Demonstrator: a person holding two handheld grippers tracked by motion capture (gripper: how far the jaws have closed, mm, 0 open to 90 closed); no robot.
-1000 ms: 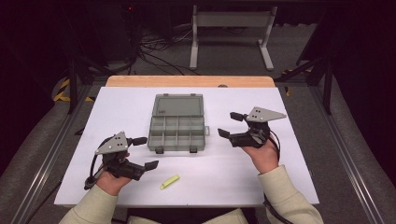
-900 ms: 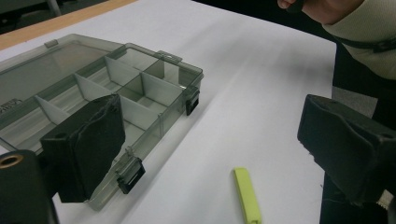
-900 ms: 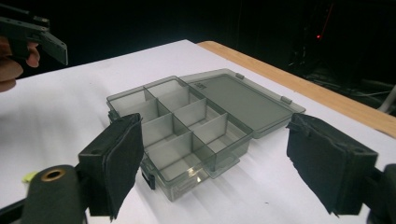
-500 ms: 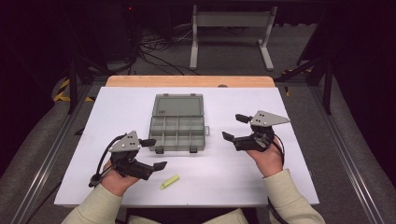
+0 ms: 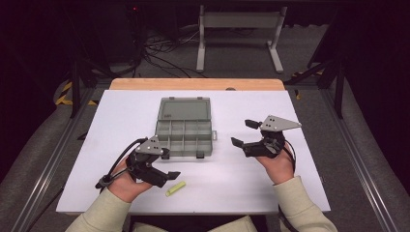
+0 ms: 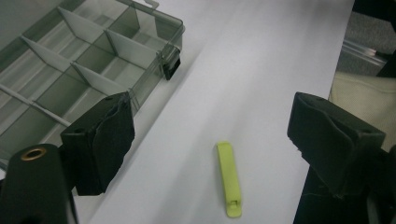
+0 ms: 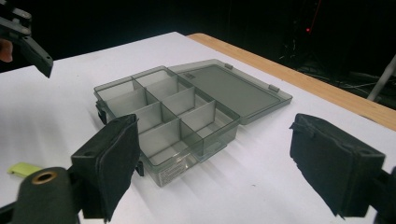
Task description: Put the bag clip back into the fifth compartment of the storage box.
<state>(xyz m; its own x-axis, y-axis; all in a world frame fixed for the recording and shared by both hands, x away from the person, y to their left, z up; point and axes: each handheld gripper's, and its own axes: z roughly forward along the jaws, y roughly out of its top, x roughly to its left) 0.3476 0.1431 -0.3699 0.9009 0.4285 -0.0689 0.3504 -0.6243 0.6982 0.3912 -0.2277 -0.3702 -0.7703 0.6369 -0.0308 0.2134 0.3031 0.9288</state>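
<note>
Organizer box (image 5: 185, 128): clear grey plastic, lid laid open toward the table's (image 5: 309, 193) far edge, its divided compartments bare.
Yellow-green clip (image 5: 175, 188): flat on the white surface near the front edge.
Left gripper (image 5: 167, 165): jaws wide, above the clip.
Right gripper (image 5: 244, 133): jaws wide, right of the box.

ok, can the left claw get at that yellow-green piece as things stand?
Probably yes. The left claw is open and hangs over the yellow-green piece, which lies alone on the white table, between the jaws in the left gripper view. The organizer box sits off to one side, clear of it.
</note>
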